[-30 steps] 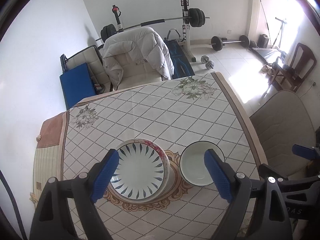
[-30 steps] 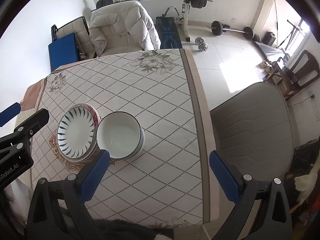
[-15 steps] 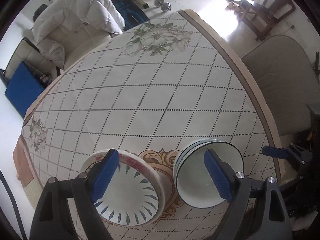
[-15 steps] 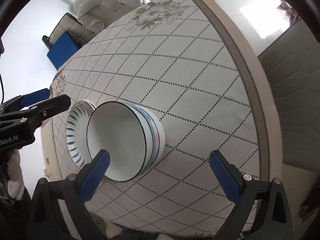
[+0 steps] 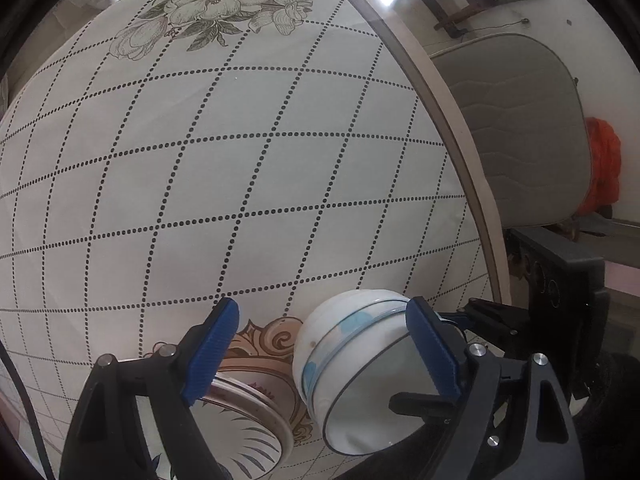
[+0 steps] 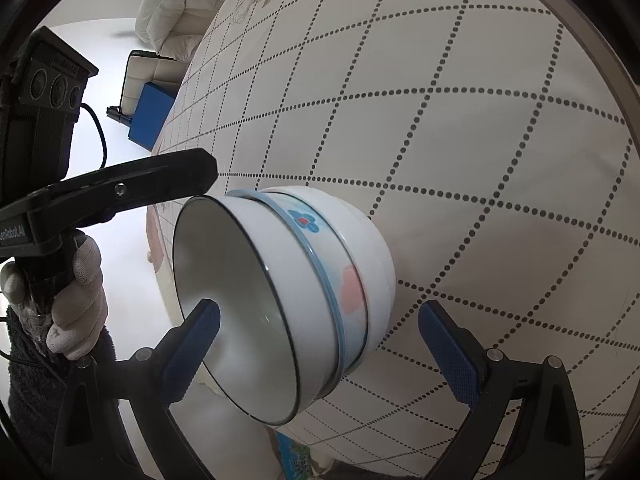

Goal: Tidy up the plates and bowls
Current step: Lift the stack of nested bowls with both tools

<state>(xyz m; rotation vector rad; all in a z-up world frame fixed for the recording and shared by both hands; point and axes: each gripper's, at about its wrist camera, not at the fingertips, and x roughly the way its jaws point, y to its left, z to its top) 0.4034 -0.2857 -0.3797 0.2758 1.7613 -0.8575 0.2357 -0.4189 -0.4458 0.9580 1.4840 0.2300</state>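
Two nested white bowls [image 6: 304, 280] with blue bands and a dark rim stand on the checked tablecloth [image 6: 480, 140]. My right gripper [image 6: 320, 354] is open and close to them, its left finger in front of the bowl's mouth and its right finger outside the wall. Left of the bowls [image 5: 344, 352] lies a plate [image 5: 256, 420] with blue petals and a reddish rim. My left gripper [image 5: 322, 346] hangs open low over both, one finger above the plate's rim and the other before the bowl's mouth. Neither gripper presses on anything.
The table's brown edge [image 5: 440, 120] runs down the right, with a grey padded chair [image 5: 520, 128] just beyond it. A gloved hand [image 6: 76, 292] holds the left gripper's handle. A white jacket [image 6: 176, 4] and a blue pad [image 6: 150, 116] lie past the far end.
Both grippers have dropped and tipped down toward the table. The bowls and plate now fill the lower frames, and the right gripper's fingers have come to either side of the bowl's wall.
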